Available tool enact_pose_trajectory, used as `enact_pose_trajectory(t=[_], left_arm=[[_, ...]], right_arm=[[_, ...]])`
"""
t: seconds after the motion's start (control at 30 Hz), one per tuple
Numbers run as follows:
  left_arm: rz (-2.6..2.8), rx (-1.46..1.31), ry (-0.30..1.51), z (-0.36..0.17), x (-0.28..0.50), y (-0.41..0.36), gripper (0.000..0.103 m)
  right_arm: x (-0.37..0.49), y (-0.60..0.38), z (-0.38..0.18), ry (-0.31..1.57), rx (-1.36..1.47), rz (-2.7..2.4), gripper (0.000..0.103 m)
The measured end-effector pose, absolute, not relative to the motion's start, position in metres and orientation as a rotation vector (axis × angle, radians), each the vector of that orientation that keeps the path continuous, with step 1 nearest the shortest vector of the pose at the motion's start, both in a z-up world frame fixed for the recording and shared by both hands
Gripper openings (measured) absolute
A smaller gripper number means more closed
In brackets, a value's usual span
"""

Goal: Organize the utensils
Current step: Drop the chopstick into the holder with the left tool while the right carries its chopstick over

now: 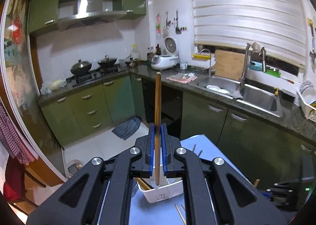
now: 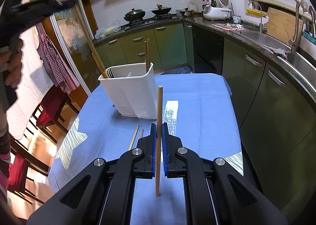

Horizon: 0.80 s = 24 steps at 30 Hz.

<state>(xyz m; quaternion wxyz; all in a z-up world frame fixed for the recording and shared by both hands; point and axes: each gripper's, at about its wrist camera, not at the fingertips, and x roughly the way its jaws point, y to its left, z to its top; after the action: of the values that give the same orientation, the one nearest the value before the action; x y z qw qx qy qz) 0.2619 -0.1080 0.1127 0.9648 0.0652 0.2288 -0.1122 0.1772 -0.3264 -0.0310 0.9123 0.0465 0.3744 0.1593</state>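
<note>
Taking the white plastic utensil holder with a divided inside point(image 2: 129, 91) as the landmark, and going from left to right: on its left side some dark brown wooden chopsticks point(image 2: 98, 63) lean out over the rim, probably because they are longer than the holder is deep. The left gripper point(image 1: 158, 126) hangs directly above the holder, with its blue-padded jaws closed on a long brown wooden chopstick point(image 1: 157, 106). It holds the stick almost upright, with the lower tip just over the opening, and I judge this is so that the stick can go straight down into a compartment; which compartment I cannot tell. In the far right corner of the holder two light wooden chopsticks point(image 2: 146, 53) already stand upright. In front of the holder, on the blue tablecloth point(image 2: 207, 106), two thin light wooden sticks point(image 2: 136, 136) lie flat and are not yet sorted. Just right of them and nearer to the camera, well apart from the holder, the right gripper point(image 2: 159, 128) is clamped on a pale wooden chopstick point(image 2: 159, 106), also held upright, with the lower end close above the cloth. It seems to wait for its turn, since the holder's opening is occupied by the other hand.
</note>
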Motion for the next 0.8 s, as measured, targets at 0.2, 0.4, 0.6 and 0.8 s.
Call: enact_pose_trajectory(t=[0.2, 0.4, 0.6, 0.8], left_arm=[[-0.205, 0.122, 0.530, 0.070, 0.290, -0.098, 0.006], [-0.230, 0.099, 0.623, 0.038, 0.296, -0.087, 0.008], [-0.249, 0.099, 0.593, 0.046, 0.267, -0.071, 0.027], [-0.268, 0.113, 0.565, 0.053, 0.227, -0.056, 0.027]], right_arm=[[0.176, -0.327, -0.028, 0.771, 0.090, 0.330, 0.006], [0.177, -0.328, -0.010, 0.739, 0.094, 0.332, 0.006], [0.193, -0.320, 0.030, 0.674, 0.096, 0.356, 0.006], [0.226, -0.310, 0.094, 0.548, 0.177, 0.386, 0.006]])
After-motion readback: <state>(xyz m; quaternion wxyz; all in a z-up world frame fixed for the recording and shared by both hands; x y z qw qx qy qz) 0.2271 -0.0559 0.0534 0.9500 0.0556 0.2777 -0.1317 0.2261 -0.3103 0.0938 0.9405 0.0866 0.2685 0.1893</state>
